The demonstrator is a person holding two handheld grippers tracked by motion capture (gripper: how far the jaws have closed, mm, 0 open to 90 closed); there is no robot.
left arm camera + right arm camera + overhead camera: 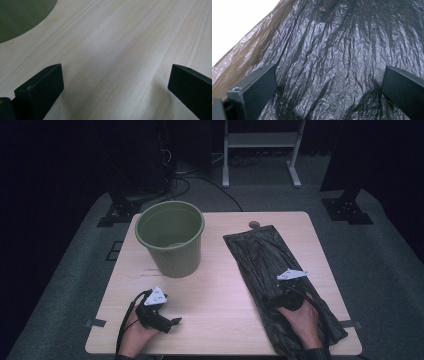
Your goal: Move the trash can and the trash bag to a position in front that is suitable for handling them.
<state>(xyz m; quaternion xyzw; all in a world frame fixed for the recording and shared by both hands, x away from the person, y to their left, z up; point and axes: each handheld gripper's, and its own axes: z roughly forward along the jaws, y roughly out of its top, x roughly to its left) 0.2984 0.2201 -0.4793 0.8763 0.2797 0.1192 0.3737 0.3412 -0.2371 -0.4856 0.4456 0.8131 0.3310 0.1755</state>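
Note:
A green bucket [171, 237] stands upright on the left half of the wooden table [220, 285]; its curved side shows at the top left of the left gripper view [20, 17]. A crumpled black plastic bag [270, 265] lies flat along the right side of the table. My left gripper [172, 322] rests low over bare wood near the front edge, jaws wide apart [115, 85] with nothing between them. My right gripper [281, 292] hovers over the bag, open [329, 90], with the wrinkled black plastic bag [332, 50] beneath its jaws.
Bare wood lies between the bucket and the bag. A small round dark disc [254, 225] sits at the table's back edge by the bag's far end. Beyond the table are a white metal frame [260, 150], black stands [347, 207] and cables on grey floor.

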